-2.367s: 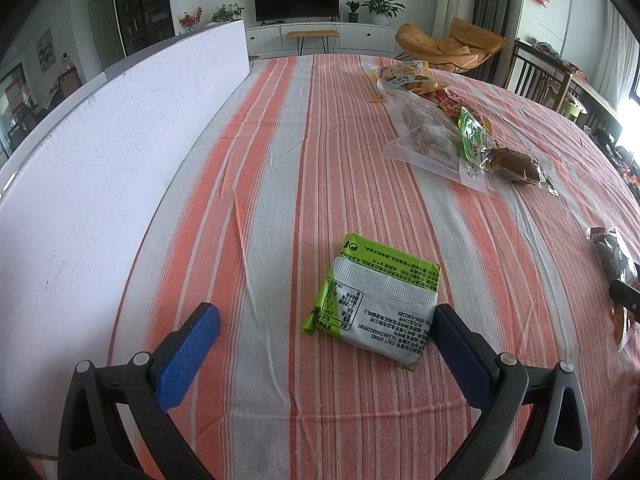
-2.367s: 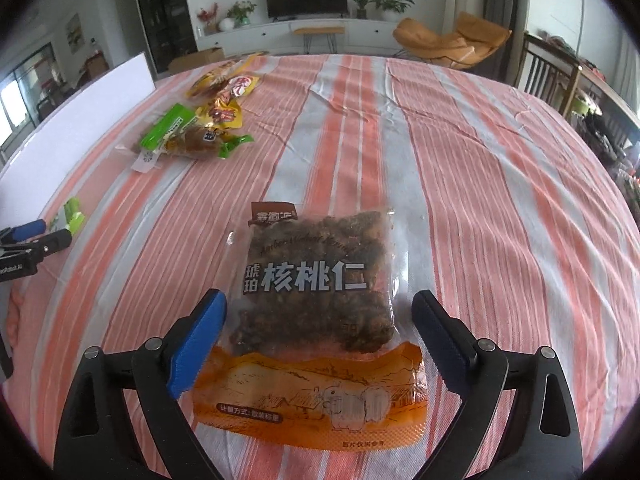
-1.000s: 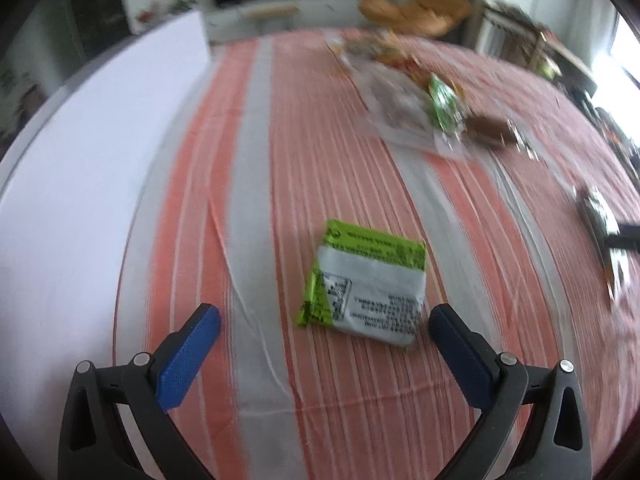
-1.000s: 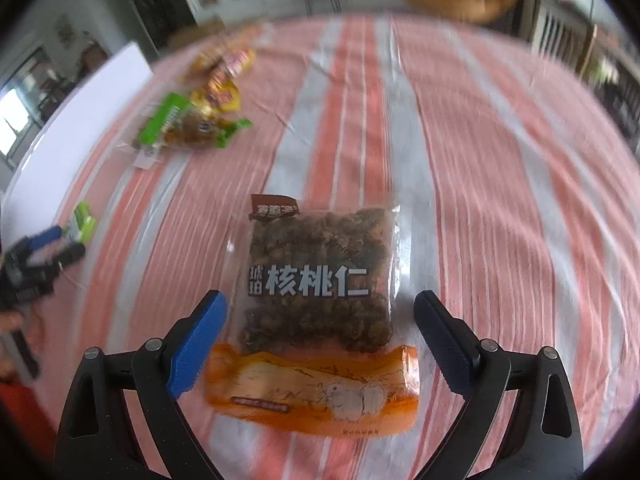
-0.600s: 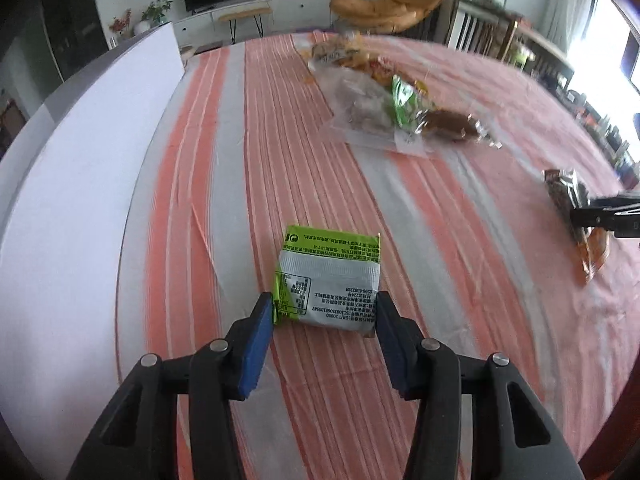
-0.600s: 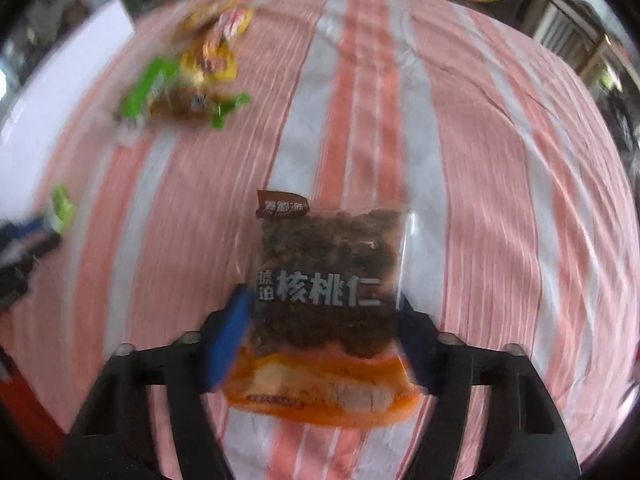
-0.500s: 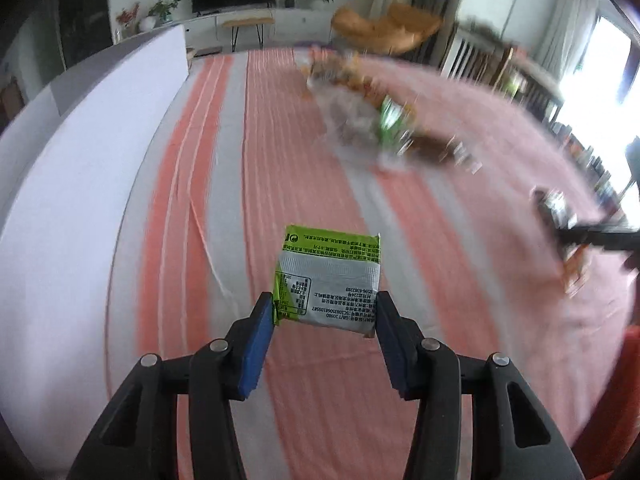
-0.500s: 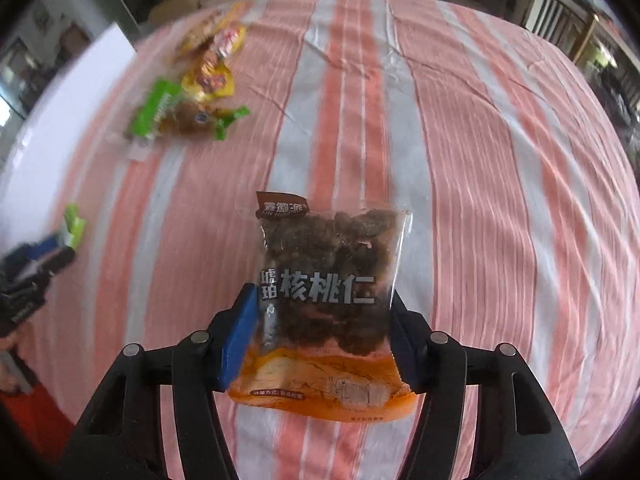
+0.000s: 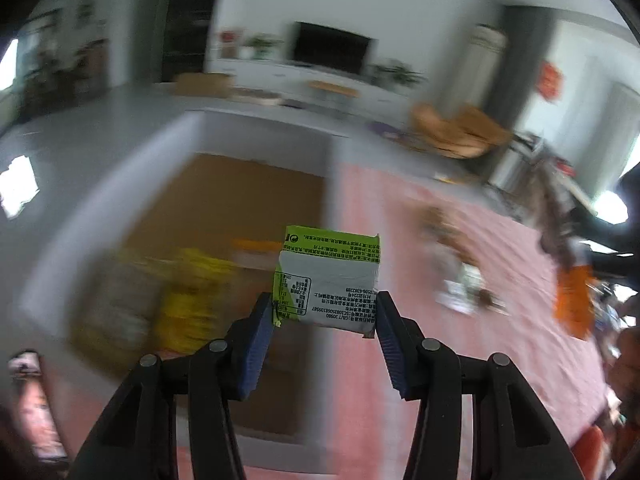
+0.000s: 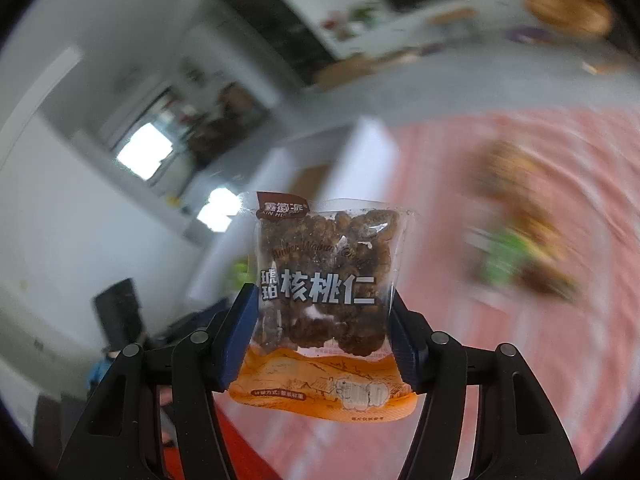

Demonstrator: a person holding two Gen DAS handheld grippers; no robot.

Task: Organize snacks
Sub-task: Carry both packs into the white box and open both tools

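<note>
Green-and-white snack packet, pinched by left hand-held gripper, frame centre — above open cardboard box. Walnut bag pinched by right hand-held gripper. Step: carry; next, lower and release inside.

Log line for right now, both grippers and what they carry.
left gripper: shut on green packet | right gripper: shut on walnut bag | both off table | box ahead
</note>
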